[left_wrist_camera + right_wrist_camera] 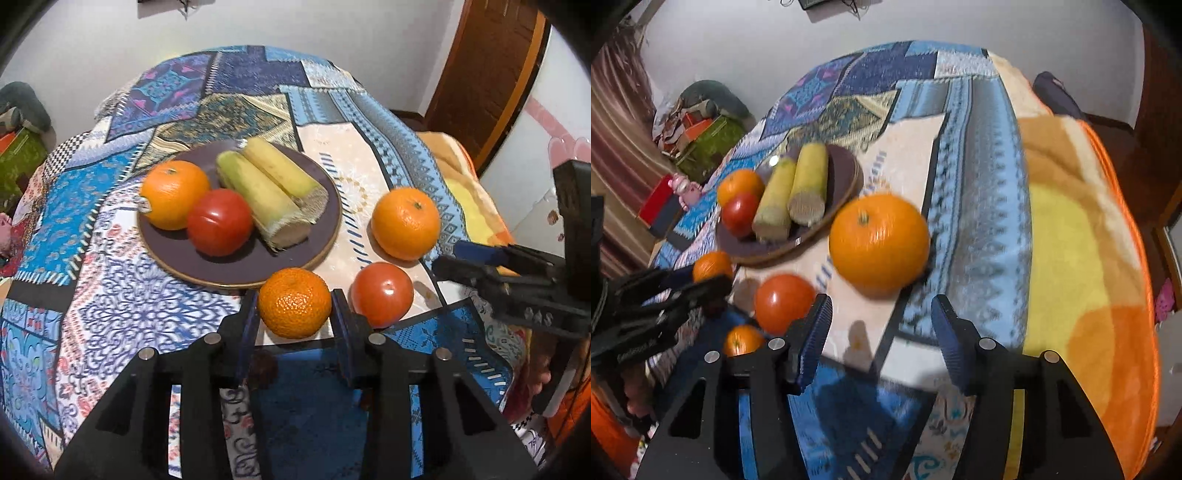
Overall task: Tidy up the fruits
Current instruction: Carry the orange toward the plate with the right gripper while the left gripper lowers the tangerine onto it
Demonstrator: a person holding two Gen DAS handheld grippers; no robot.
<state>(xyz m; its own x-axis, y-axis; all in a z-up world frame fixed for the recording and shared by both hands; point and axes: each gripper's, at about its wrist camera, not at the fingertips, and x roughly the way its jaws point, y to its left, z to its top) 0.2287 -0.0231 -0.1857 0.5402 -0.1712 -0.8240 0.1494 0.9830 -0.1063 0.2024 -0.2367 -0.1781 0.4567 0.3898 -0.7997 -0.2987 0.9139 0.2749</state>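
You are working over a patchwork cloth (110,280) that covers a bed or table, with a white wall (332,29) at the top of the frame and a brown door (491,74) at upper right. The cloth falls away at the left and right edges; an orange-yellow blanket (1071,240) fills the right. Your left gripper (295,306) pinches a small orange (294,302) at lower centre, just below the plate (240,269) holding fruit. A tomato (381,294) sits right beside it. Your right gripper (881,328) is spread wide below a large orange (879,242).
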